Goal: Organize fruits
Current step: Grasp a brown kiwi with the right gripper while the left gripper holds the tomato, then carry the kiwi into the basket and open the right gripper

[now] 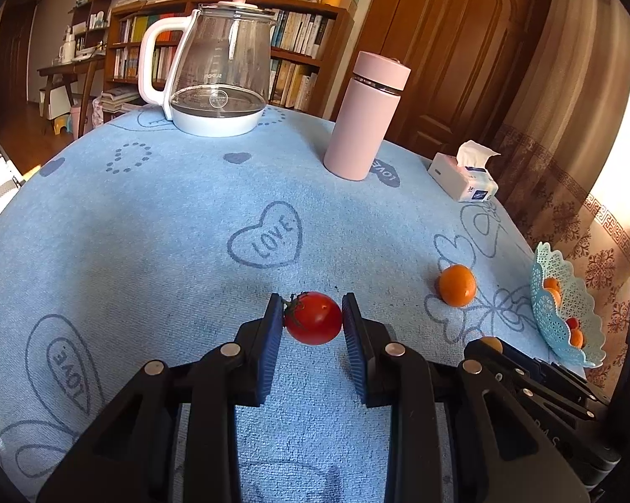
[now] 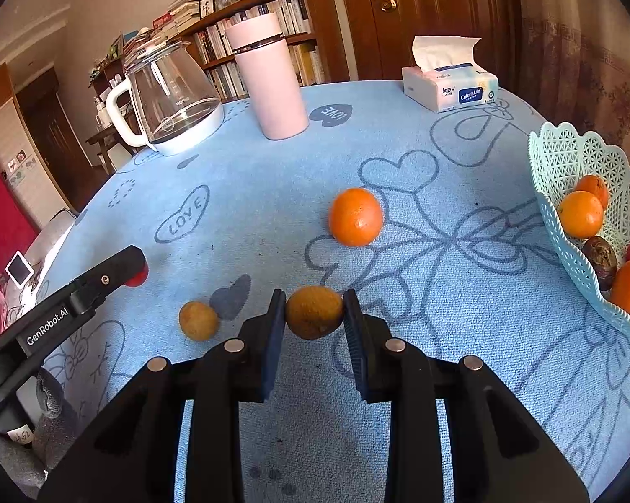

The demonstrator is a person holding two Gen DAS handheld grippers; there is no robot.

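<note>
My left gripper (image 1: pixel 313 318) is shut on a red tomato (image 1: pixel 313 317) with a green stem, just over the blue tablecloth. My right gripper (image 2: pixel 313 313) is shut on a dull yellow-brown round fruit (image 2: pixel 313 312); a second such fruit (image 2: pixel 198 320) lies to its left on the cloth. A bright orange (image 2: pixel 355 216) (image 1: pixel 457 285) rests on the cloth between the grippers and the pale green lattice fruit basket (image 2: pixel 566 176) (image 1: pixel 543 276) at the right. The basket holds several oranges, a dark fruit and a red one. In the right wrist view the left gripper (image 2: pixel 137 268) enters from the left, with the tomato showing red at its tip.
At the far side stand a glass kettle (image 1: pixel 220 71) with a white handle, a pink tumbler (image 1: pixel 363 117) and a tissue box (image 1: pixel 461 178). The blue cloth (image 1: pixel 168 218) covers the rounded table. Bookshelves and a wooden door stand behind.
</note>
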